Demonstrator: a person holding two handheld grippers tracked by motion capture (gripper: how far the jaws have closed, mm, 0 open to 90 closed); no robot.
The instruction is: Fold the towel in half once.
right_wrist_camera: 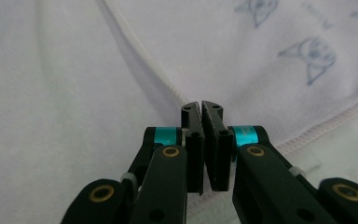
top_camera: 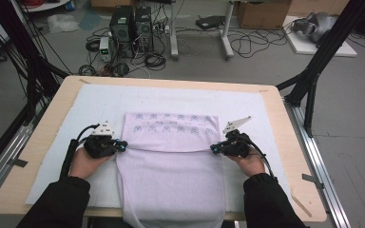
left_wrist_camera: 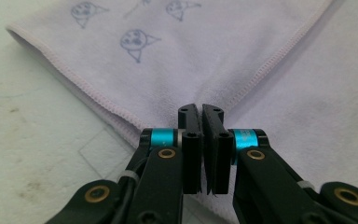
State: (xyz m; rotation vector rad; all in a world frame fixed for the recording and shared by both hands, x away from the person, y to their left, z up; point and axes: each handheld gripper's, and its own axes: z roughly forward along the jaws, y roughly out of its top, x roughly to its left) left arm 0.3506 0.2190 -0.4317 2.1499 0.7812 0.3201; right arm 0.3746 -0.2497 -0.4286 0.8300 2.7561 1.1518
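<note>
A pale lilac towel [top_camera: 171, 166] printed with small blue cat faces lies in the middle of the table, its far part folded back toward me. The fold's free edge runs across between my two grippers. My left gripper [top_camera: 123, 146] sits at the left end of that edge, jaws pressed together on the hemmed corner [left_wrist_camera: 121, 114]. At the right end my right gripper [top_camera: 213, 148] is likewise shut on the towel's hem [right_wrist_camera: 168, 86]. In the left gripper view the gripper [left_wrist_camera: 200, 109] meets the towel [left_wrist_camera: 191, 56]; in the right gripper view the gripper [right_wrist_camera: 200, 106] meets the towel [right_wrist_camera: 214, 56].
A white mat [top_camera: 100, 102] covers the wooden table [top_camera: 43, 142]. The towel's near end hangs over the front edge. Black frame posts [top_camera: 313, 71] stand at both sides. Computers and cables [top_camera: 130, 28] lie on the floor beyond.
</note>
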